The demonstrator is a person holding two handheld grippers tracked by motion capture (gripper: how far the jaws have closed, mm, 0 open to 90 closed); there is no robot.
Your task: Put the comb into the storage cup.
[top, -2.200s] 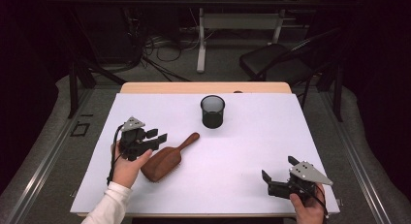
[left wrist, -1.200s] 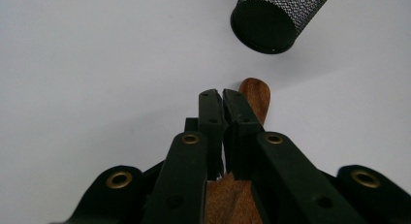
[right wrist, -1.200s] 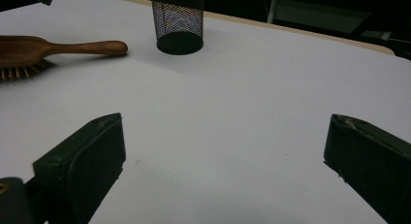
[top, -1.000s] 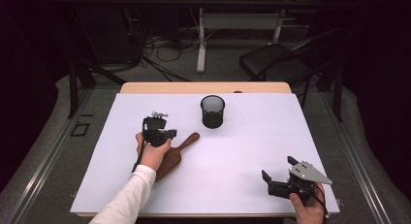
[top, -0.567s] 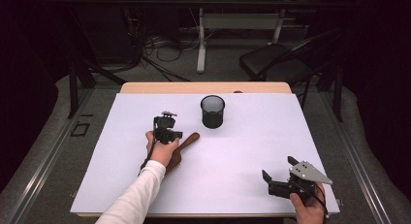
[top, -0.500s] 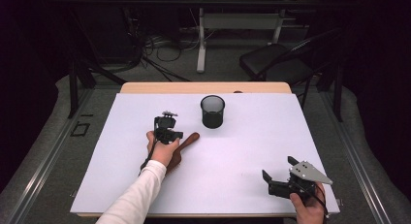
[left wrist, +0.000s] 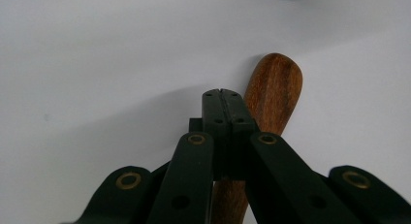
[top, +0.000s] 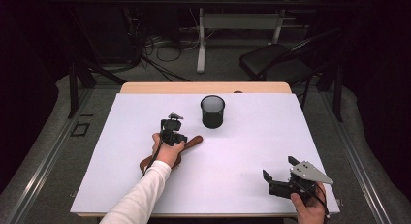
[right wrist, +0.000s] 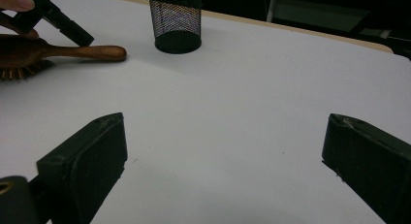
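No legible text or labels

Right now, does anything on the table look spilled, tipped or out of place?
Nothing stands out. The wooden hairbrush lies flat, bristles down, and the mesh cup stands upright. The left gripper is shut beside the brush handle, gripping nothing; the right gripper is open.

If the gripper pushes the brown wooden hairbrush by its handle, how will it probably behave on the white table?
The brown wooden hairbrush looks rigid, so it should probably move as one piece. Its rounded, glossy handle may slip between jaws. It lies bristles down, so it would probably drag or pivot rather than roll.
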